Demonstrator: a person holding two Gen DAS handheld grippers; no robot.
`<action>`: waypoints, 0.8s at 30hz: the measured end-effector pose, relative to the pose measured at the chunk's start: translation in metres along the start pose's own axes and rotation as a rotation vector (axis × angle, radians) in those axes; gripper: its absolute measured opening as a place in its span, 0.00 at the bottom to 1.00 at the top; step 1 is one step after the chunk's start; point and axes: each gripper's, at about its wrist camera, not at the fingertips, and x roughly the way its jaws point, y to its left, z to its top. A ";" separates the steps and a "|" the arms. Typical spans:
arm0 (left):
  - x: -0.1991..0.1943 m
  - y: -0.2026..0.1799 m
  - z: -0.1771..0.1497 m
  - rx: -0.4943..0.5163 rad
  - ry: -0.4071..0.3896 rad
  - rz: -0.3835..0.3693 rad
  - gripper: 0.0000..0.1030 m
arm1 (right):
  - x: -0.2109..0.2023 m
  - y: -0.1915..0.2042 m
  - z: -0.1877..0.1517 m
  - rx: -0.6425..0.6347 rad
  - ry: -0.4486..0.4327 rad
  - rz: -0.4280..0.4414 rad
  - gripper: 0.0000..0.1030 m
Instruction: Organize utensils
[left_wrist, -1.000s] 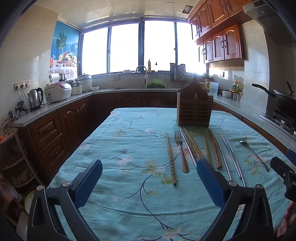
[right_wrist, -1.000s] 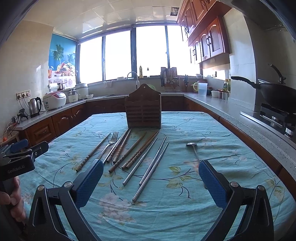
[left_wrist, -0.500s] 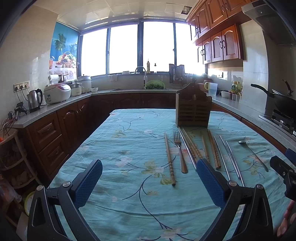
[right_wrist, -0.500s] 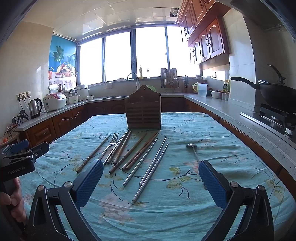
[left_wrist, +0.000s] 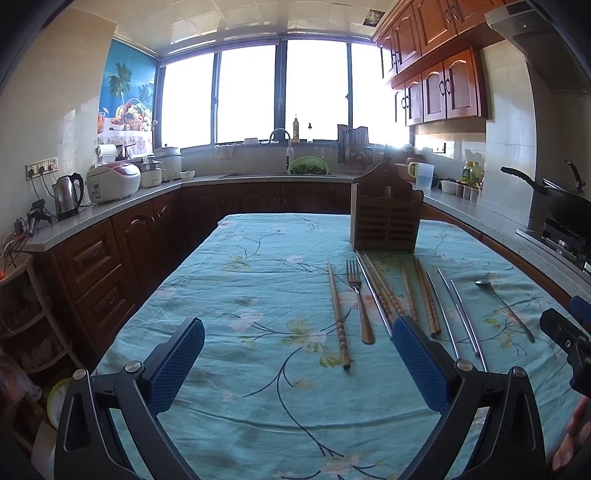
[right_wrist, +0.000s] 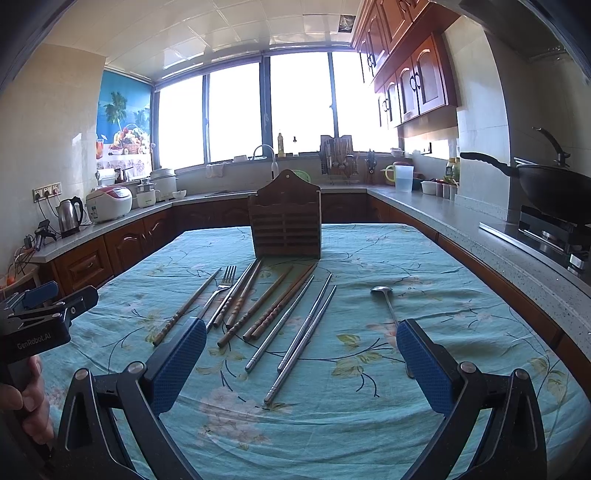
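Observation:
A brown wooden utensil holder (left_wrist: 386, 219) (right_wrist: 284, 225) stands upright on the table with the teal flowered cloth (left_wrist: 258, 295) (right_wrist: 369, 406). In front of it lie a fork (left_wrist: 358, 299) (right_wrist: 221, 291), several wooden chopsticks (left_wrist: 338, 314) (right_wrist: 255, 306), several metal chopsticks (left_wrist: 461, 317) (right_wrist: 306, 332) and a metal spoon (left_wrist: 502, 302) (right_wrist: 388, 306). My left gripper (left_wrist: 299, 363) is open and empty above the near cloth, left of the utensils. My right gripper (right_wrist: 301, 363) is open and empty, just short of the metal chopsticks' near ends.
Dark wooden cabinets and grey counters ring the table. A kettle (left_wrist: 68, 195) and a rice cooker (left_wrist: 112, 181) stand on the left counter. A black wok (right_wrist: 546, 184) sits on the stove at the right. The sink lies under the window.
Both views have shifted only slightly. The utensils and the holder have not moved, and both grippers stay open.

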 end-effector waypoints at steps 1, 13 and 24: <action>0.001 0.002 0.001 -0.004 0.006 0.002 0.99 | 0.001 0.000 0.001 0.002 0.006 0.003 1.00; 0.058 0.023 0.045 -0.073 0.185 -0.058 0.98 | 0.045 -0.021 0.034 0.063 0.146 0.031 0.99; 0.161 0.025 0.103 -0.094 0.415 -0.151 0.72 | 0.131 -0.037 0.068 0.171 0.271 0.093 0.61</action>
